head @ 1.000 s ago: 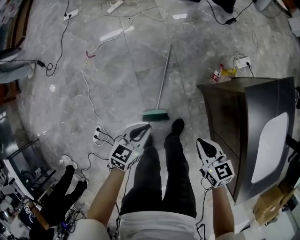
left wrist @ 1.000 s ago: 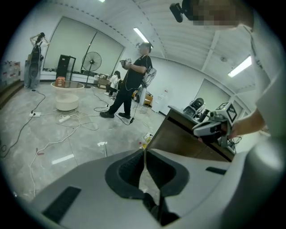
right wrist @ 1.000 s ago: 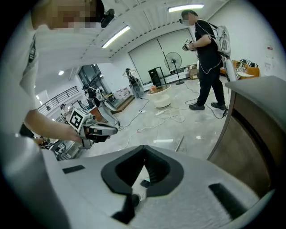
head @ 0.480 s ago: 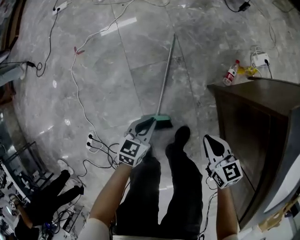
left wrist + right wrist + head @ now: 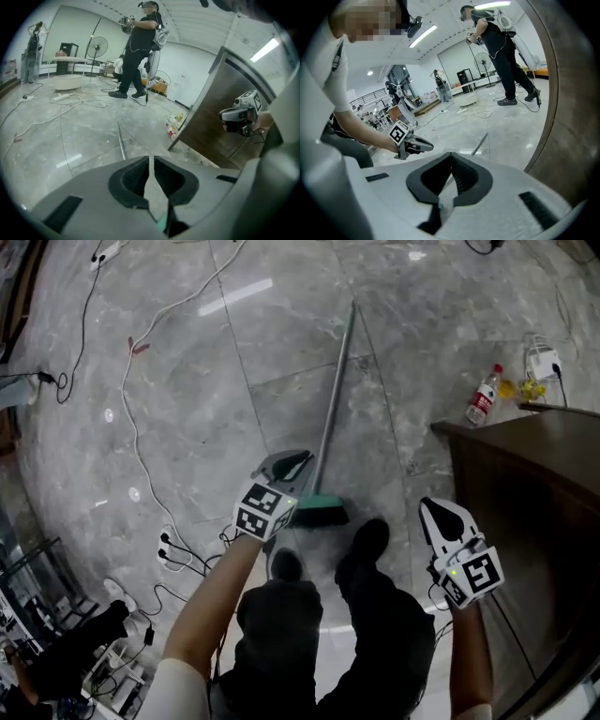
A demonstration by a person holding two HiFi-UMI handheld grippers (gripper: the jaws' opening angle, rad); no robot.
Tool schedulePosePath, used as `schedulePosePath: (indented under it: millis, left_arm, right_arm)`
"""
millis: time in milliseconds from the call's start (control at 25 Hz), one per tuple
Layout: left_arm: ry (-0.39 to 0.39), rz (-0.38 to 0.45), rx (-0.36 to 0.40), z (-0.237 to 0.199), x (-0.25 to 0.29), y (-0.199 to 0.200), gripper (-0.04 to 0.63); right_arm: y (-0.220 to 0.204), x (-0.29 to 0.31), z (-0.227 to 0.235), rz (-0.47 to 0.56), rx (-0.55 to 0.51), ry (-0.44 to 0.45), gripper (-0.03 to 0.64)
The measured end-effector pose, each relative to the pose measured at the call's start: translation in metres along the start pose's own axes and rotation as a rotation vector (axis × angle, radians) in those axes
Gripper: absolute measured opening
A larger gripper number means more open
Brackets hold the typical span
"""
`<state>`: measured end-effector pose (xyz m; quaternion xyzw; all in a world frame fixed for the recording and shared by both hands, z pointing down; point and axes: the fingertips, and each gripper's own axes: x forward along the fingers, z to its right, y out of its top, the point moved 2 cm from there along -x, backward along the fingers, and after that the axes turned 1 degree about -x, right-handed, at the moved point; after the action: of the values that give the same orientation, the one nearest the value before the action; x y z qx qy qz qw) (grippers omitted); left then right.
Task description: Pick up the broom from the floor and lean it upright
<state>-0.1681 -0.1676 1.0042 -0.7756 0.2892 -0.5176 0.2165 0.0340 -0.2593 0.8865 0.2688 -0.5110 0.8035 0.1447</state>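
The broom lies flat on the grey floor. Its green head (image 5: pixel 319 512) is nearest my feet and its metal handle (image 5: pixel 336 390) runs away from me. My left gripper (image 5: pixel 306 458) hangs just left of the handle's lower end, above the head, jaws shut and empty. Its own view shows the handle (image 5: pixel 122 143) ahead on the floor and a sliver of green (image 5: pixel 162 225) below the shut tips (image 5: pixel 151 159). My right gripper (image 5: pixel 430 506) is shut and empty, off to the right near the cabinet. From its tips (image 5: pixel 450 157) the handle (image 5: pixel 479 143) lies ahead.
A dark brown cabinet (image 5: pixel 534 474) stands close on the right. A plastic bottle (image 5: pixel 483 397) and a charger lie on the floor beyond it. White and black cables (image 5: pixel 131 418) trail across the floor at left. My shoes (image 5: pixel 366 542) are just behind the broom head. Another person (image 5: pixel 138 51) stands far off.
Both grippers have sunk toward the floor as I bend down. The left one has come forward to the base of the broom handle; both stay shut.
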Motion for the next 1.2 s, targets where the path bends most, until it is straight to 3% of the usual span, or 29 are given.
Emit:
schedulePosePath:
  millis: [200,320,360,440,720,920,1120,1200]
  left_arm:
    - [-0.030,-0.036,0.039,-0.033,0.068,-0.031,0.018]
    - [-0.057,-0.112,0.047,-0.046,0.106,-0.060,0.022]
    - [-0.067,-0.145,0.050,-0.049,0.118,-0.070,0.043]
    - [-0.071,-0.194,0.058,-0.057,0.139,-0.088,0.146]
    - [0.019,-0.202,0.087,-0.089,0.188,-0.114,0.151]
    - [0.069,-0.205,0.033,-0.101,0.214,-0.116,0.220]
    - [0.229,-0.194,0.103,-0.110,0.230,-0.119,0.227]
    - [0.291,-0.199,0.120,-0.109,0.231,-0.118,0.201]
  right_arm:
    - [-0.033,0.042,0.033,0.025,-0.022,-0.017,0.002]
    - [-0.059,0.064,0.044,0.013,-0.070,-0.019,0.002]
    - [-0.070,0.070,0.047,0.001,-0.089,-0.019,0.002]
    - [-0.092,0.080,0.051,-0.032,-0.120,-0.024,0.002]
    - [-0.127,0.096,0.049,-0.070,-0.158,-0.016,0.002]
    - [-0.129,0.107,0.053,-0.040,-0.119,-0.025,0.002]
    - [-0.132,0.105,0.044,-0.051,-0.109,-0.014,0.002]
    - [-0.134,0.099,0.043,-0.057,-0.103,-0.022,0.002]
